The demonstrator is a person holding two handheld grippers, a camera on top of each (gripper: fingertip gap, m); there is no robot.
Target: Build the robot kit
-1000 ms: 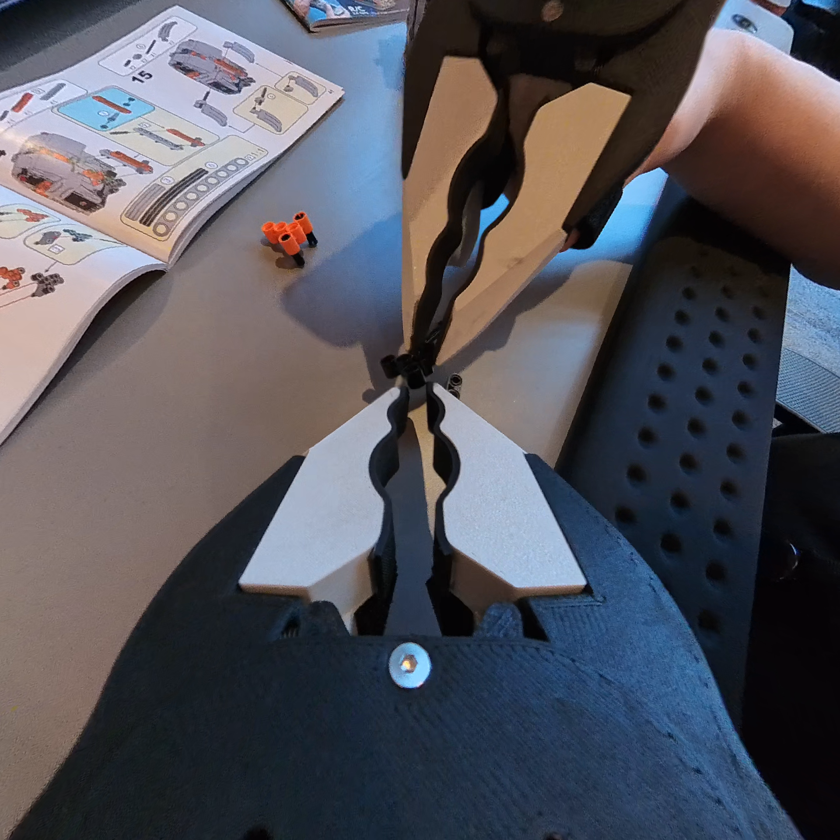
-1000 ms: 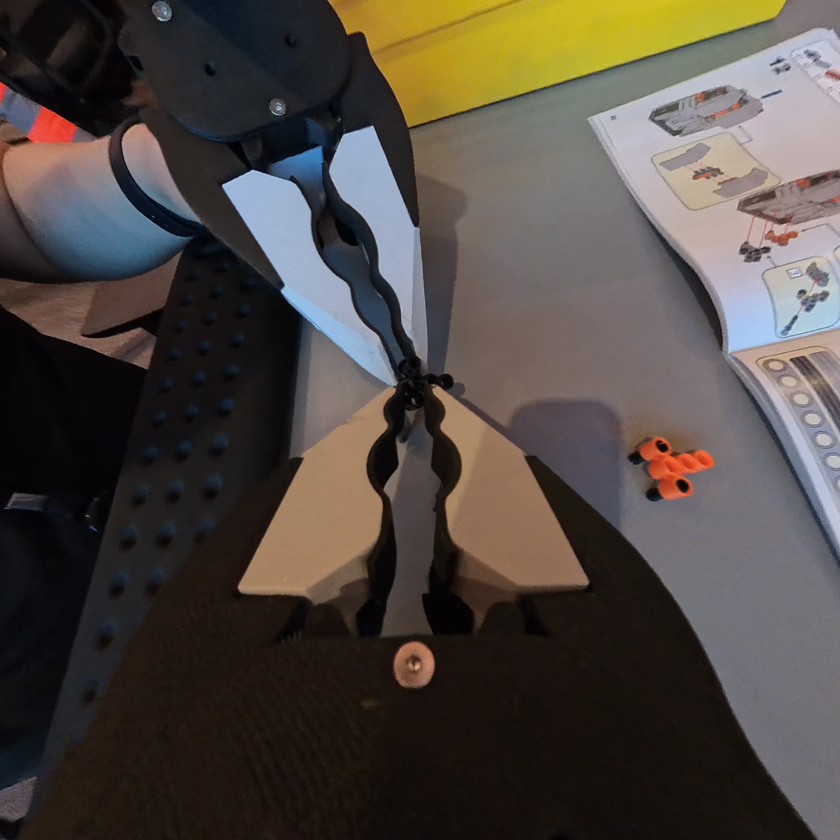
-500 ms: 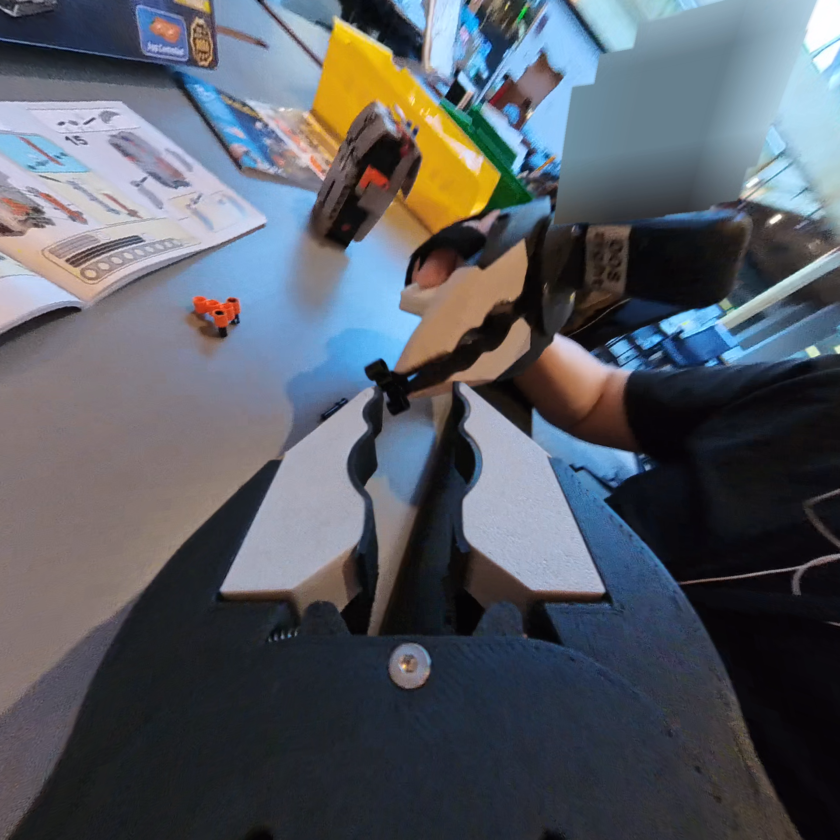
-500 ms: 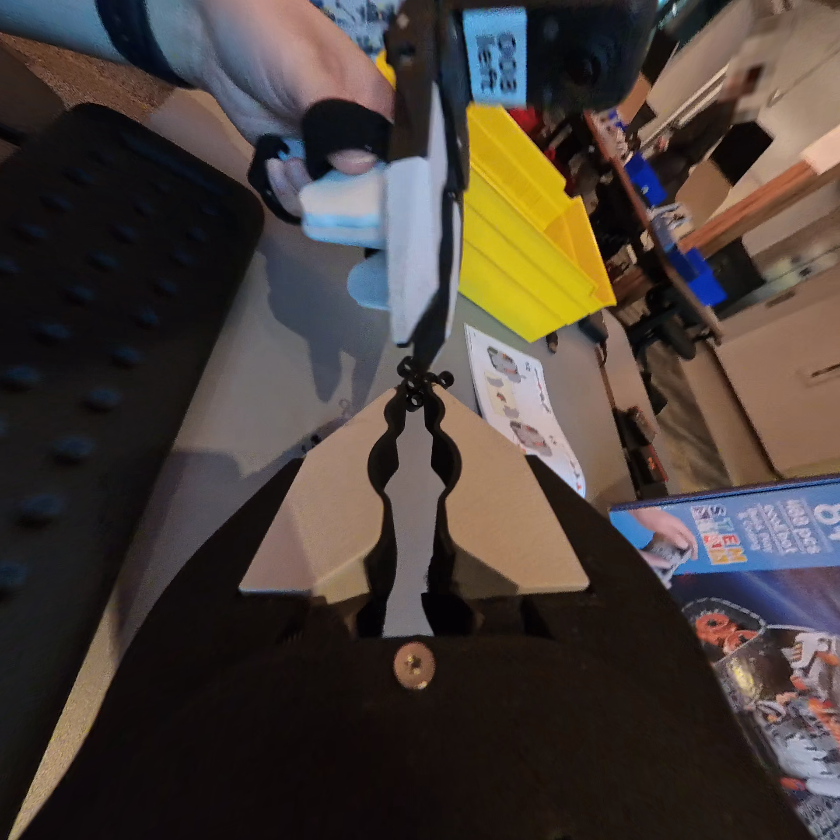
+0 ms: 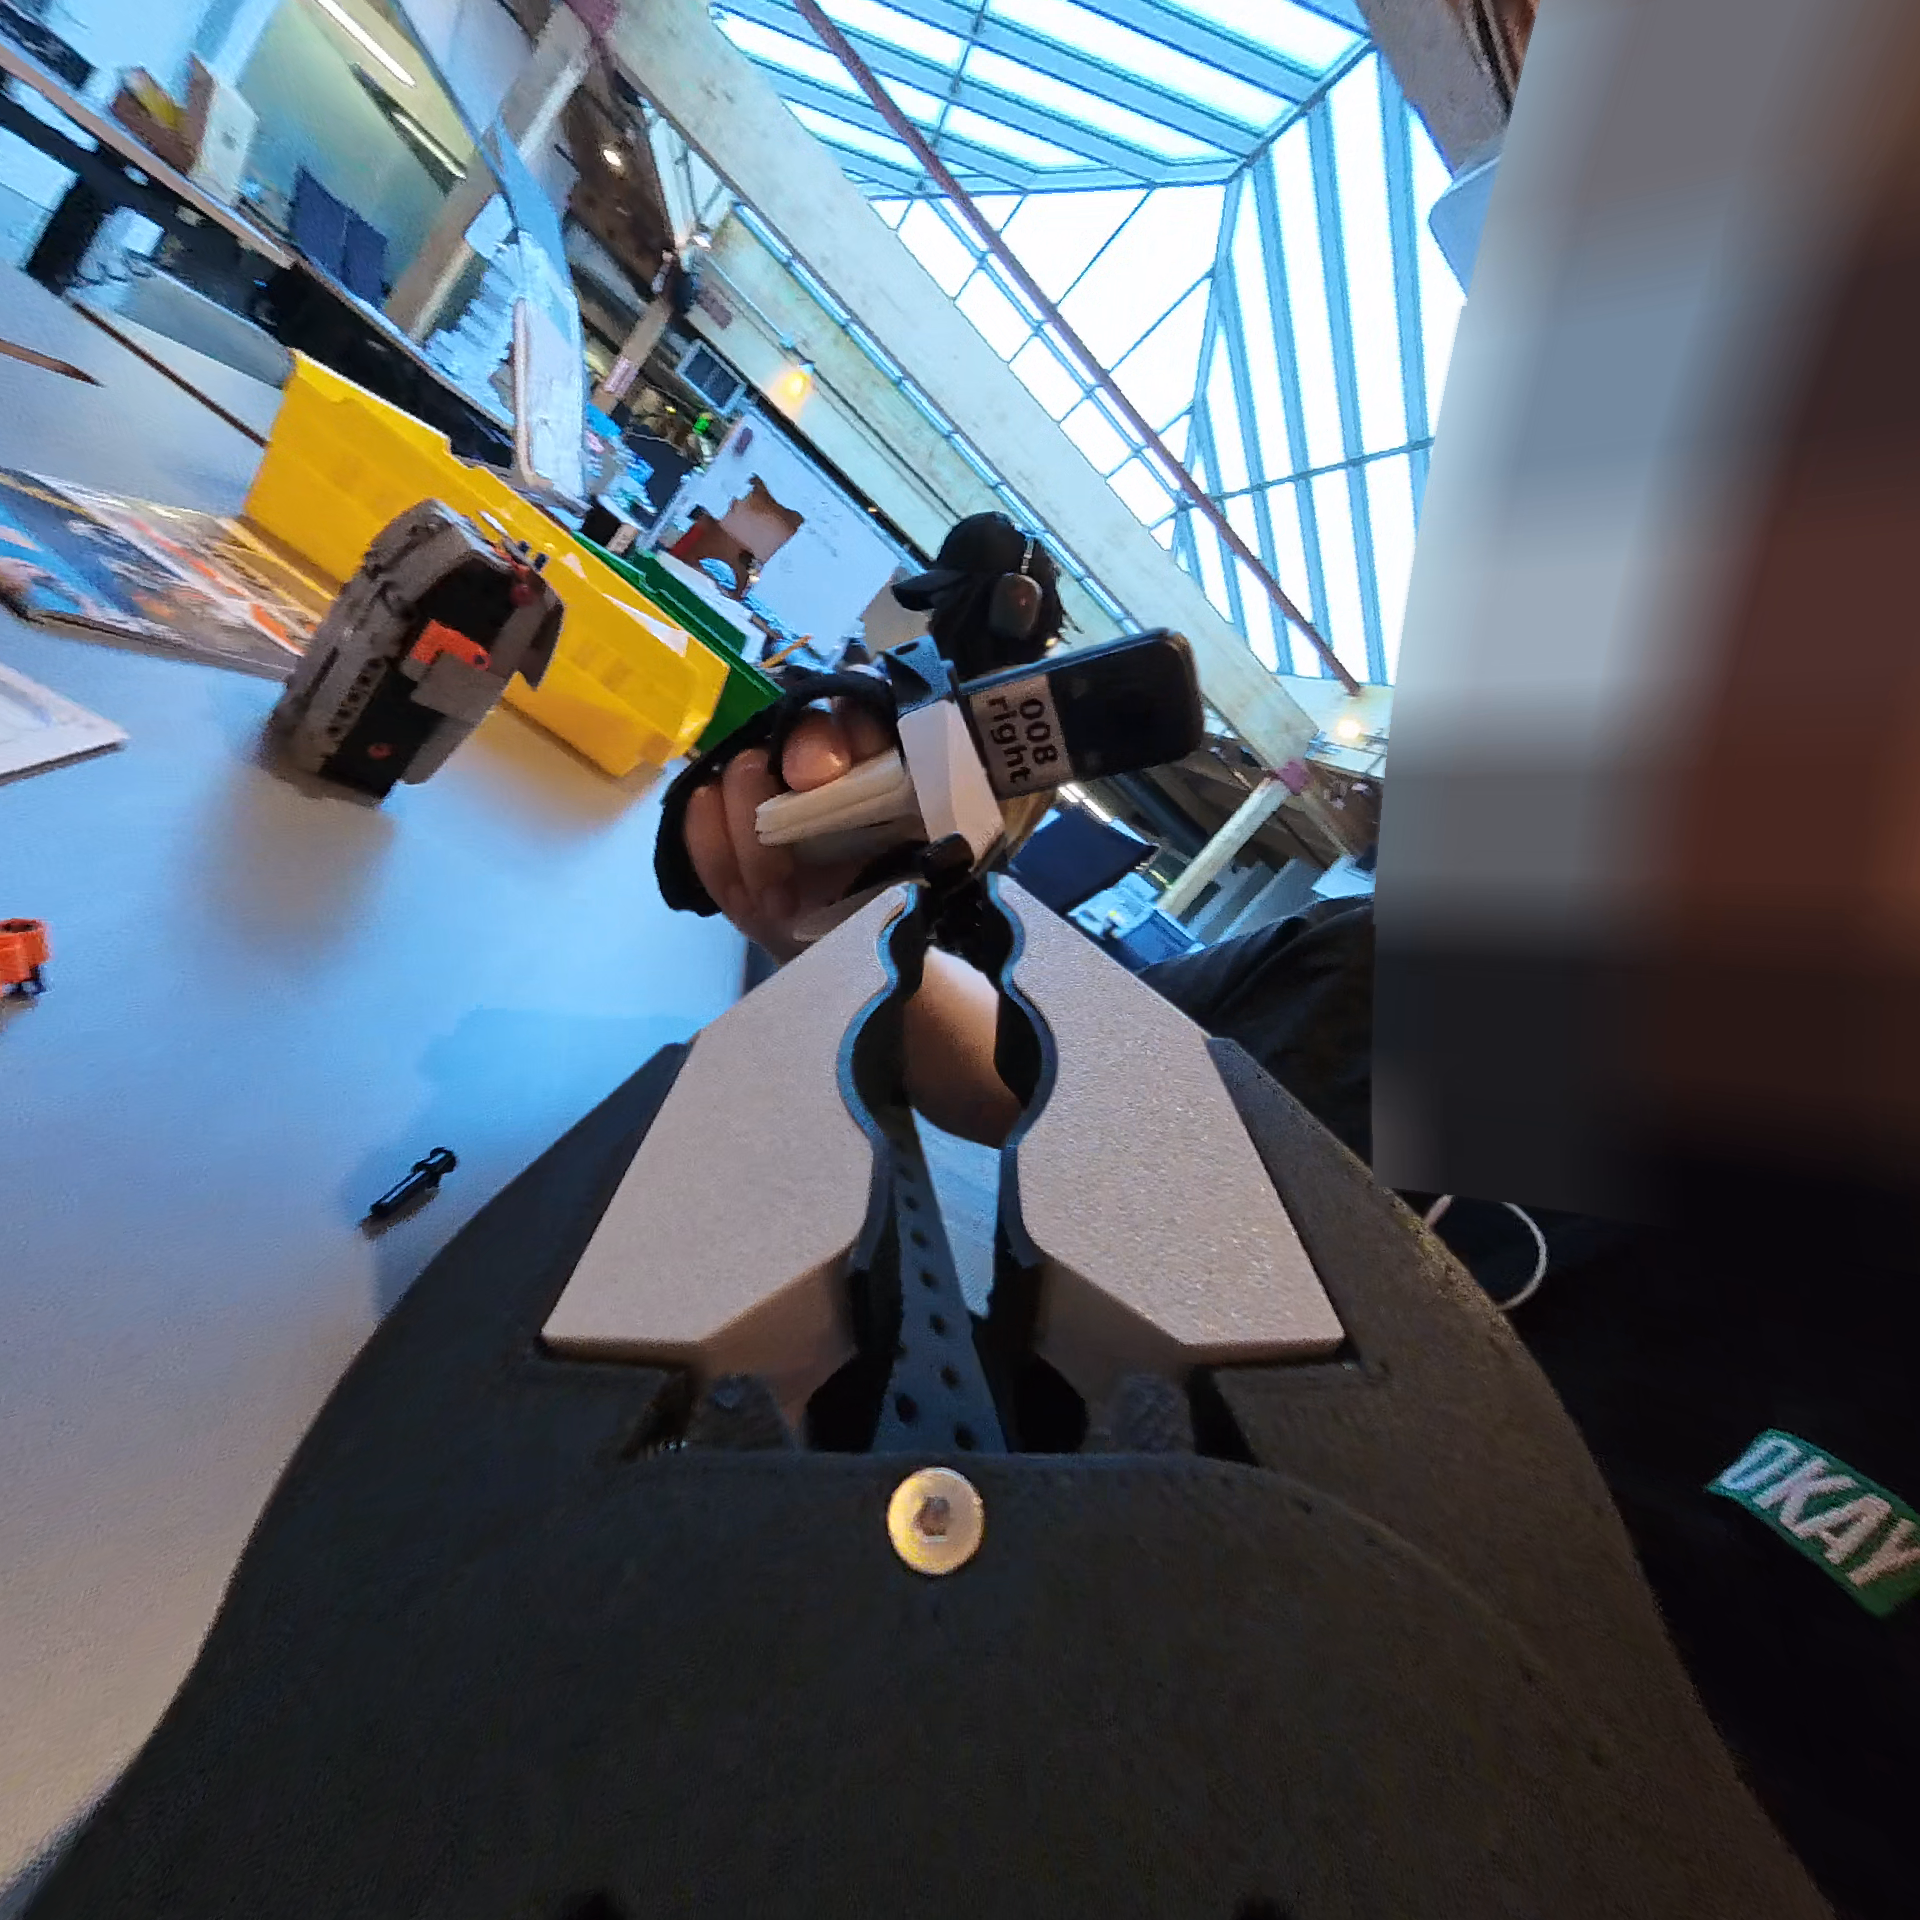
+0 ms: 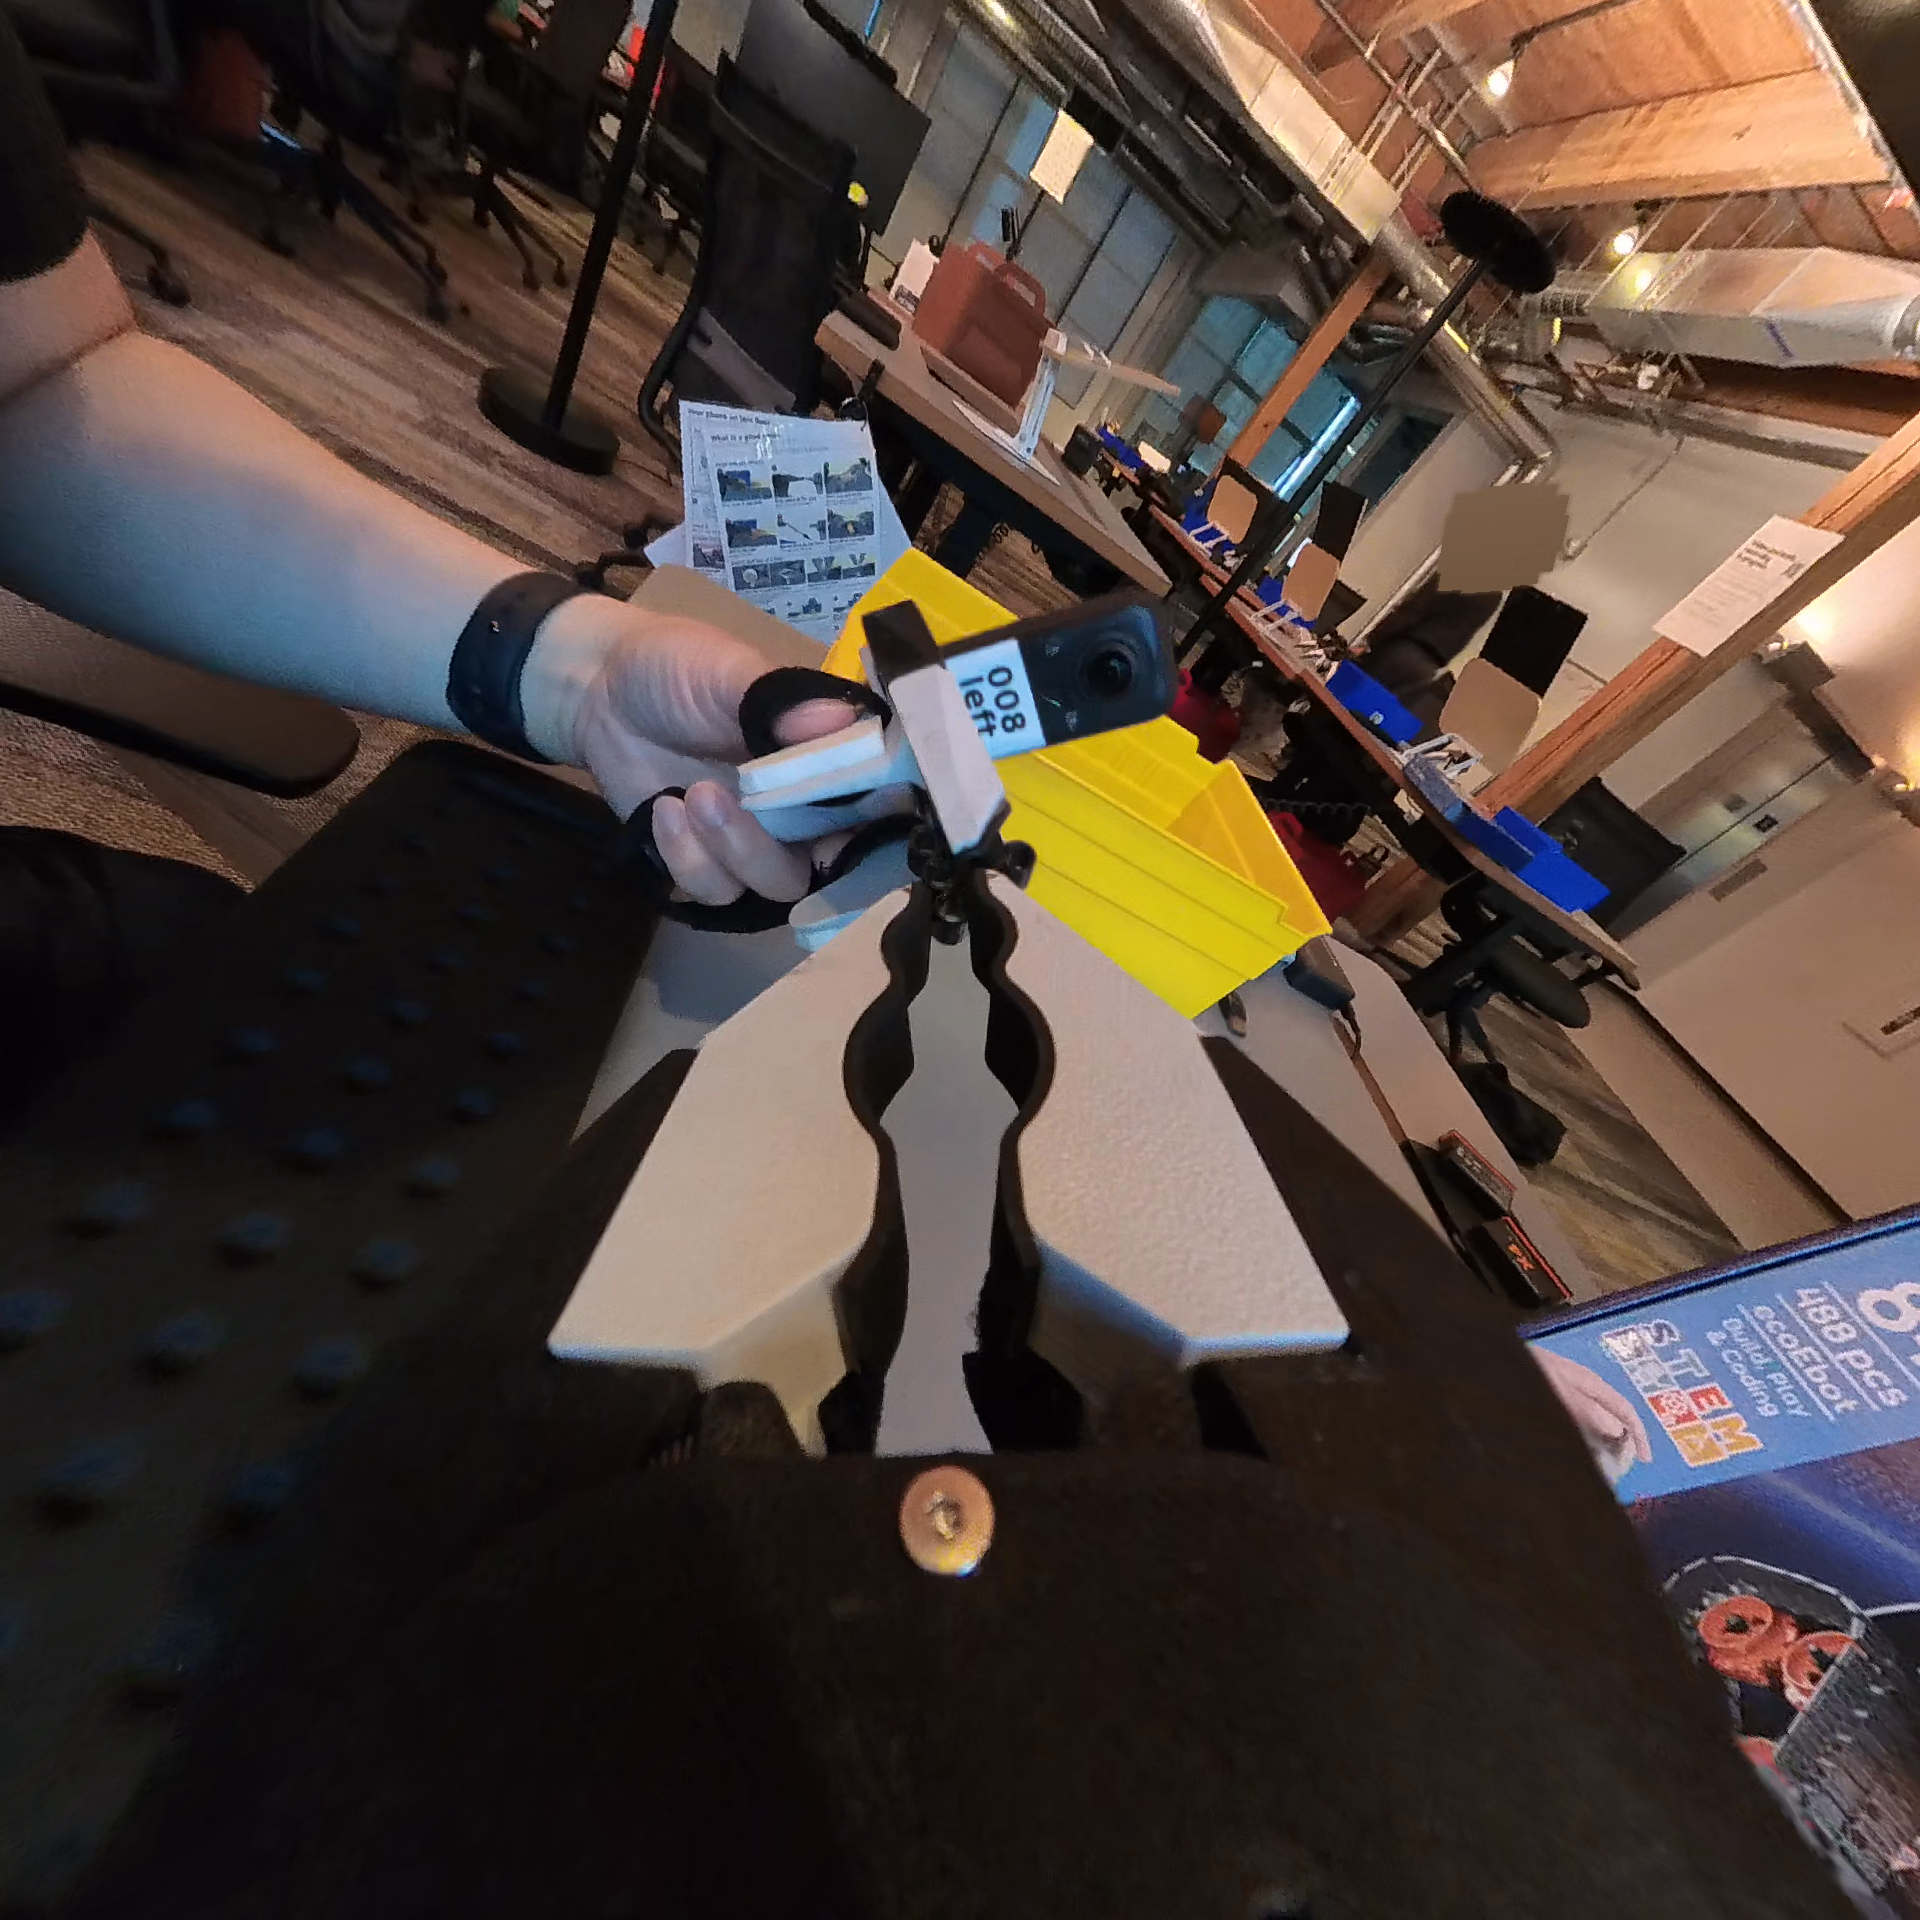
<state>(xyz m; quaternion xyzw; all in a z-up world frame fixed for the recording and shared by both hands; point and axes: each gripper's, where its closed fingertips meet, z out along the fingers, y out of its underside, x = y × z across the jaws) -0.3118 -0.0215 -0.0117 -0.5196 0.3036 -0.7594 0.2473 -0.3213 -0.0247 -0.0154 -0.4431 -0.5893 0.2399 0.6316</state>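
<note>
My left gripper and my right gripper meet tip to tip in the air above the grey table. Both are shut on a small black connector part, pinched between their tips; it also shows in the right wrist view. The right gripper faces the left one, held by a hand. The left gripper shows the same way in the right wrist view. A loose black pin lies on the table below left.
A grey, black and orange brick model stands by yellow bins and a green bin. Orange pieces lie at the left edge. A black perforated pad and a blue box flank the right gripper. Only a small space, under 4 cm, lies between the two pairs of fingers.
Both grippers have risen from the table and tilted up to level. The left gripper opened half a second ago and has closed on the black part again.
</note>
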